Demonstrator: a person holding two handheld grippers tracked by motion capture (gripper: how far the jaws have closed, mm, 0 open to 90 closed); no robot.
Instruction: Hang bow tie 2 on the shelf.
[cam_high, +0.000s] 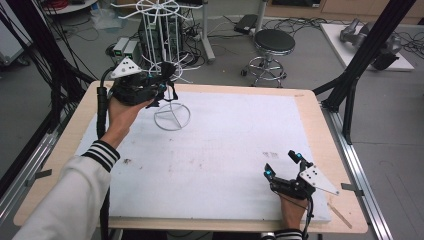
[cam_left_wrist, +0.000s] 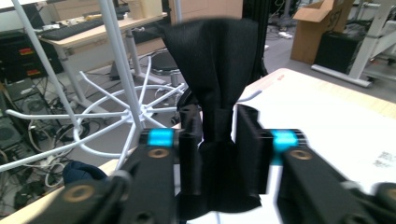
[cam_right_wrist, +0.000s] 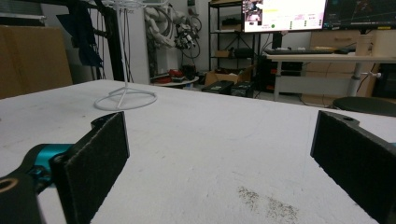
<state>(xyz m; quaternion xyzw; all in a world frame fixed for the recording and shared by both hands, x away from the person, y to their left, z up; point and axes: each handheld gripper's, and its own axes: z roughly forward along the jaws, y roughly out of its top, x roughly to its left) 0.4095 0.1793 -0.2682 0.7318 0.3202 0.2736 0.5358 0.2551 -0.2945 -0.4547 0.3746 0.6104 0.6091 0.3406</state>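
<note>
A black bow tie (cam_left_wrist: 212, 70) is pinched at its knot by my left gripper (cam_left_wrist: 217, 140), which is shut on it. In the high view the left gripper (cam_high: 167, 82) holds the bow tie (cam_high: 168, 69) up at the table's back left, right beside the white wire rack (cam_high: 172, 116) and level with its lower arms. The rack's white arms (cam_left_wrist: 126, 112) spread just behind the tie. My right gripper (cam_high: 281, 164) rests low near the front right, open, with nothing between its pads (cam_right_wrist: 100, 158). The rack's ring base (cam_right_wrist: 125, 99) stands far ahead of it.
A white mat (cam_high: 215, 150) covers most of the wooden table (cam_high: 320, 125). A thin wooden stick (cam_high: 340, 215) lies at the front right edge. Beyond the table stand a black stool (cam_high: 273, 42) and black frame posts (cam_high: 360, 55).
</note>
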